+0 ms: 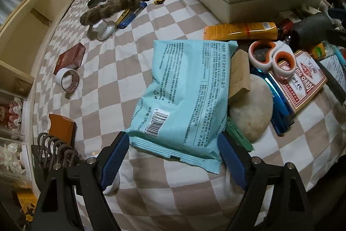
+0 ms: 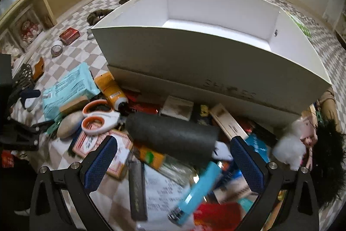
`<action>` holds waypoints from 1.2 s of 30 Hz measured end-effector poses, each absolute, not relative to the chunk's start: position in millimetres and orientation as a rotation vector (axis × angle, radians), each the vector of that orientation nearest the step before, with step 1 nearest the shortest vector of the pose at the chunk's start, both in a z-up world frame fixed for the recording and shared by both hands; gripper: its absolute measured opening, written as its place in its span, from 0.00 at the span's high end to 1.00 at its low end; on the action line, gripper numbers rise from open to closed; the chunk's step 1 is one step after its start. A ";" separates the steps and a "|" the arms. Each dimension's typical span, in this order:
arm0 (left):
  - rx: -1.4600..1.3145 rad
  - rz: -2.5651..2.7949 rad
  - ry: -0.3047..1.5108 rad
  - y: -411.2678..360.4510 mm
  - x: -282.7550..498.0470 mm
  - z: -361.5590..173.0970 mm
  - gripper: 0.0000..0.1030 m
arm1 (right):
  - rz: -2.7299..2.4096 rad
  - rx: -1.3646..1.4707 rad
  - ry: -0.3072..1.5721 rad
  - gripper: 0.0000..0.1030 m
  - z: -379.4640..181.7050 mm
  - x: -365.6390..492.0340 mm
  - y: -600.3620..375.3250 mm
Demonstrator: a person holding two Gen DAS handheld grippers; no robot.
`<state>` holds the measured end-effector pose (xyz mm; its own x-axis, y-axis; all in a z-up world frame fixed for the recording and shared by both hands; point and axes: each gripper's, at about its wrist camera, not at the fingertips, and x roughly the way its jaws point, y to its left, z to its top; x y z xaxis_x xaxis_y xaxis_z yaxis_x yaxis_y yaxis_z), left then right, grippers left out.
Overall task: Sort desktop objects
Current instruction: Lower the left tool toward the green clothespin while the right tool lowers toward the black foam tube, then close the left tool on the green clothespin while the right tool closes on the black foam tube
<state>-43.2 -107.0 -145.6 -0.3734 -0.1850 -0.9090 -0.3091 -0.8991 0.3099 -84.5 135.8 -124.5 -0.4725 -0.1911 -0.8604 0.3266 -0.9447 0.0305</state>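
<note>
One light-blue wipes pack lies printed side up on the checkered tabletop, and its near edge sits between the two blue pads of your left hand-held gripper. The pads stand apart on either side of that edge; you cannot tell from this view whether they touch it.

Against the pack's right side you have one brown block, one pale round stone, one pair of orange-and-white scissors, one box of playing cards and one orange tube. To the pack's left, well apart from it, lie one roll of tape and one dark red box, touching each other.

Your right hand-held gripper is spread wide over the heap in front of one open white box. One dark foam cylinder lies just ahead of its pads, between them in the view, and one light-blue stapler-like tool, blurred, lies nearer the camera. In this view the pack lies far left, well apart from the right gripper.
</note>
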 end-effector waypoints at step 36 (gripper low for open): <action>-1.640 2.217 0.467 -92.4 -30.5 -134.3 0.48 | -2.504 1.450 0.041 0.00 -99.6 -95.2 202.0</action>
